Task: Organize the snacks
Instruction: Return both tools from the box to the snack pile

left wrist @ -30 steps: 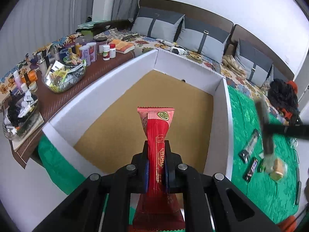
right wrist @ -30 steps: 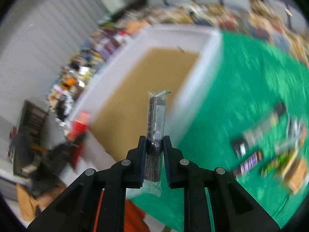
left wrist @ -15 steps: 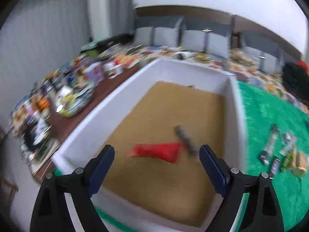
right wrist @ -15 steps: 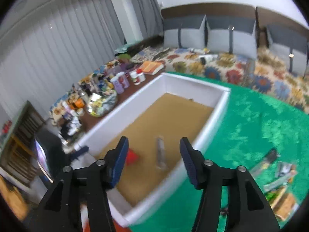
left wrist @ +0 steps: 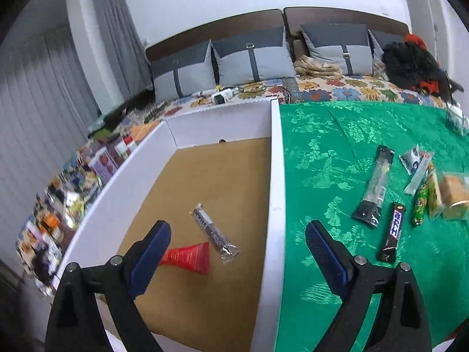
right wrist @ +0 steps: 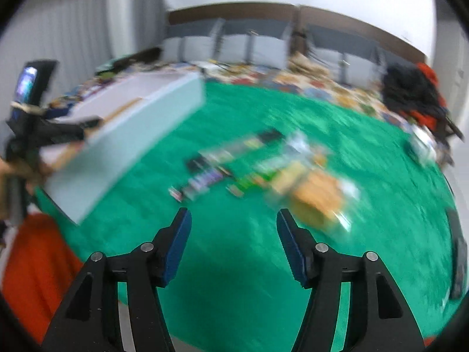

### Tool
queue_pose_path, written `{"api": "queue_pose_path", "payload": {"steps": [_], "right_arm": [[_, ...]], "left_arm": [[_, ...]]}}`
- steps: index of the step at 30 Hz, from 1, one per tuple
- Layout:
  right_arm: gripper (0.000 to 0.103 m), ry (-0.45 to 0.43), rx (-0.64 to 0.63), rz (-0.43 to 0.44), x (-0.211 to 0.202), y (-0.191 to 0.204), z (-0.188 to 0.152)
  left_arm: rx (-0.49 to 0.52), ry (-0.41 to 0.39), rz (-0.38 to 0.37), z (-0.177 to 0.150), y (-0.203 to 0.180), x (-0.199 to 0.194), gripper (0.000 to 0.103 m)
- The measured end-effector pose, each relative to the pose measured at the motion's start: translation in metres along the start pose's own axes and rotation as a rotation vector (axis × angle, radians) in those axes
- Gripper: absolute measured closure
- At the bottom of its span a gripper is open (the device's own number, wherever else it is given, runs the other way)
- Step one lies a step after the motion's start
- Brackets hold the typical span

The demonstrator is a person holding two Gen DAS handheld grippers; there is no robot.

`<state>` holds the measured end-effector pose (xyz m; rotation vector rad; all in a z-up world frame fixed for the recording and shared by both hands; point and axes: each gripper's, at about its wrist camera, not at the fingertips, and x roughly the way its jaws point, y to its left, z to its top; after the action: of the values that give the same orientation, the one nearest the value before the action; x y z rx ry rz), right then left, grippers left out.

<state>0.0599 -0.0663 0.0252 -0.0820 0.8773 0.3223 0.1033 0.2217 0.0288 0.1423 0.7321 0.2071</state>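
Both snacks have left the jaws since the earlier frames: the red wrapper (left wrist: 187,256) and the dark striped bar (left wrist: 213,233) now lie touching on the brown floor of the white box (left wrist: 277,176), while the left gripper (left wrist: 234,256) and right gripper (right wrist: 233,245) have just been opening and stand empty. Judged from this, two items are stowed and a cluster of snacks (left wrist: 404,193) remains on the green cloth (left wrist: 322,152). Motion blur in the right wrist view smears those packets past identifying, and the left jaw hides the red wrapper's near end.
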Motion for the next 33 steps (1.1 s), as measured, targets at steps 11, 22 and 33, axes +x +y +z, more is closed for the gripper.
{"api": "queue_pose_path", "payload": {"steps": [11, 22, 33], "right_arm": [[0.032, 0.035, 0.164, -0.16, 0.012, -0.081, -0.044], [0.028, 0.048, 0.22, -0.244, 0.006, -0.131, -0.091], [0.028, 0.061, 0.222, -0.212, 0.006, -0.133, -0.098]], "left_arm": [[-0.082, -0.2, 0.089, -0.006, -0.014, -0.072, 0.002], [0.067, -0.005, -0.322, -0.072, -0.18, -0.084, 0.0], [0.086, 0.185, -0.323, -0.099, -0.21, -0.033, 0.0]]}}
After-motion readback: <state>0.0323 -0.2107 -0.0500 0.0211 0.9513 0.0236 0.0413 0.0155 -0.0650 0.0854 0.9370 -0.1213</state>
